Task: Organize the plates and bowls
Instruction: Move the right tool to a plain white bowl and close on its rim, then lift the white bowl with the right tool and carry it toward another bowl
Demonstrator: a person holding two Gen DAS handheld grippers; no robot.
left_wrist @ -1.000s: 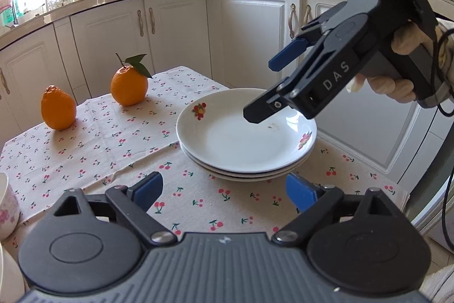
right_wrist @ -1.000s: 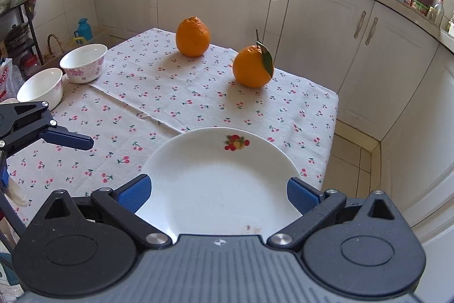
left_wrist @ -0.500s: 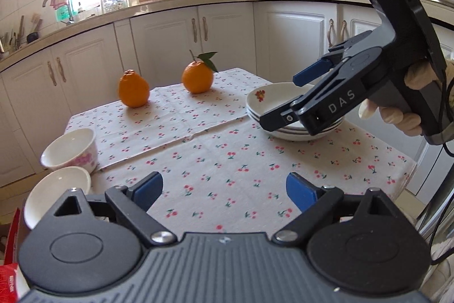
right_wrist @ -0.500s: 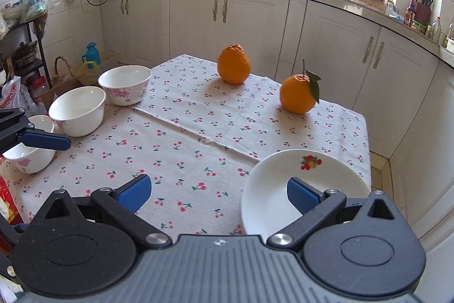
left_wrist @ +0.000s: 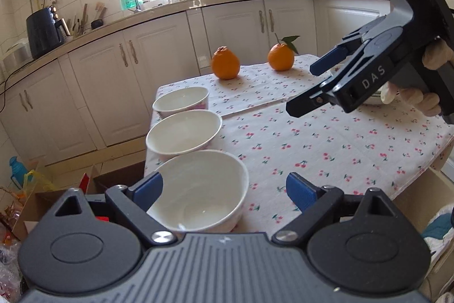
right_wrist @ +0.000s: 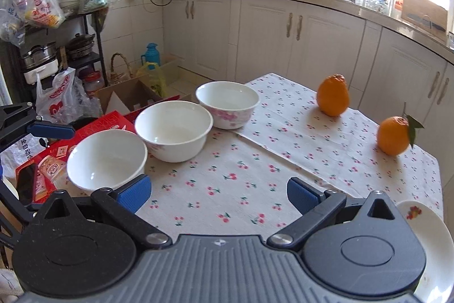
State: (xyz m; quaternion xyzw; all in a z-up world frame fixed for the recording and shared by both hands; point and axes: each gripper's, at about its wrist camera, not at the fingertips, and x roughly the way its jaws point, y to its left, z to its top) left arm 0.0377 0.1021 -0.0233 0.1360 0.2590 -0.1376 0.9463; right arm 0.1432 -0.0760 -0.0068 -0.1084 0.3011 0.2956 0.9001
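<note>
Three white bowls stand in a row along the table's left edge: the near bowl [left_wrist: 198, 189] [right_wrist: 107, 159], the middle bowl [left_wrist: 184, 135] [right_wrist: 173, 129] and the far, pink-flowered bowl [left_wrist: 181, 101] [right_wrist: 228, 107]. My left gripper [left_wrist: 224, 190] is open and empty, its jaws standing over the near bowl. My right gripper [right_wrist: 220, 193] is open and empty above the cloth; it also shows in the left wrist view [left_wrist: 315, 87]. The stacked plates [right_wrist: 434, 246] lie at the right, mostly hidden behind the right gripper.
Two oranges [left_wrist: 225, 66] [left_wrist: 281, 57] sit at the table's far side. The cherry-print tablecloth [left_wrist: 326, 138] covers the table. Boxes and bags [right_wrist: 56, 149] crowd the floor left of the table. White cabinets [left_wrist: 159, 58] stand behind.
Both grippers have swung left, away from the plate stack toward the bowls. The left gripper has come over the near bowl. Both stayed open.
</note>
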